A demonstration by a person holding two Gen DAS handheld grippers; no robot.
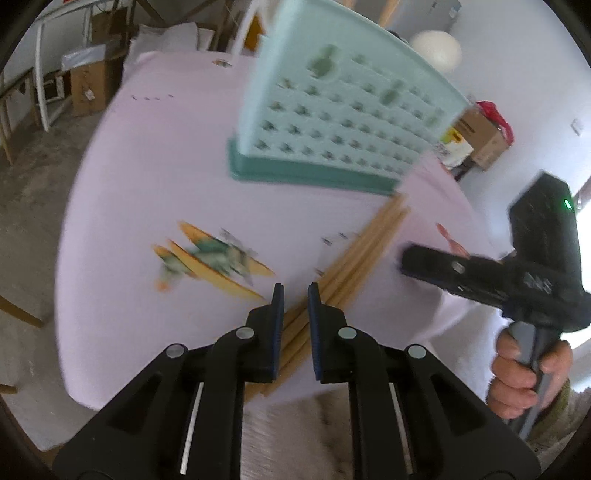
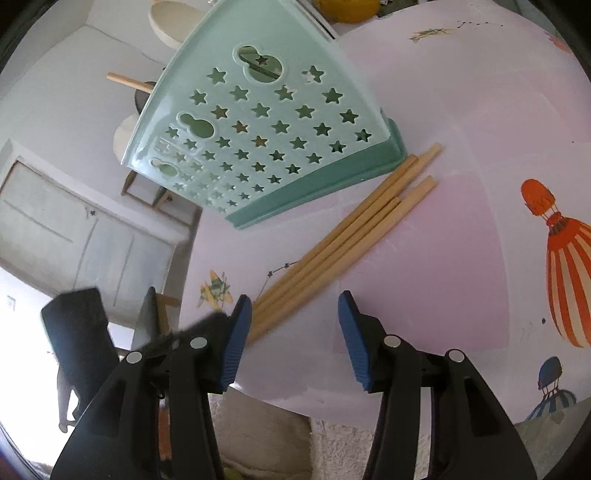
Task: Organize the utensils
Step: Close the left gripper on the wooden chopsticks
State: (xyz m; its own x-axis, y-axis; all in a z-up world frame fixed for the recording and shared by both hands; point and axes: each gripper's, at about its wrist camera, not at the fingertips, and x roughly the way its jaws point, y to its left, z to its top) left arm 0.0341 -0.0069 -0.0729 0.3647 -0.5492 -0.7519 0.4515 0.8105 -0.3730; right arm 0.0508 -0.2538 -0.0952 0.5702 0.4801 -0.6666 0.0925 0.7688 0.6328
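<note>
Several wooden chopsticks (image 2: pixel 343 236) lie in a bundle on the pink tablecloth, just in front of a mint-green utensil holder (image 2: pixel 266 136) with star-shaped holes. In the left wrist view the chopsticks (image 1: pixel 354 254) run from the holder (image 1: pixel 332 107) down between my left gripper's fingers. My left gripper (image 1: pixel 295 291) is nearly closed around the near ends of the chopsticks; I cannot tell if it grips them. My right gripper (image 2: pixel 295 306) is open and empty, just above the chopsticks' near ends. It also shows in the left wrist view (image 1: pixel 436 262), to the right of the chopsticks.
The pink tablecloth (image 2: pixel 461 110) has printed balloons (image 2: pixel 565 258) and planes (image 1: pixel 210 258). Wooden spoons (image 2: pixel 162 22) stick out of the holder's top. The near table edge (image 2: pixel 295 402) lies close under both grippers. Cardboard boxes (image 1: pixel 480 136) stand beyond the table.
</note>
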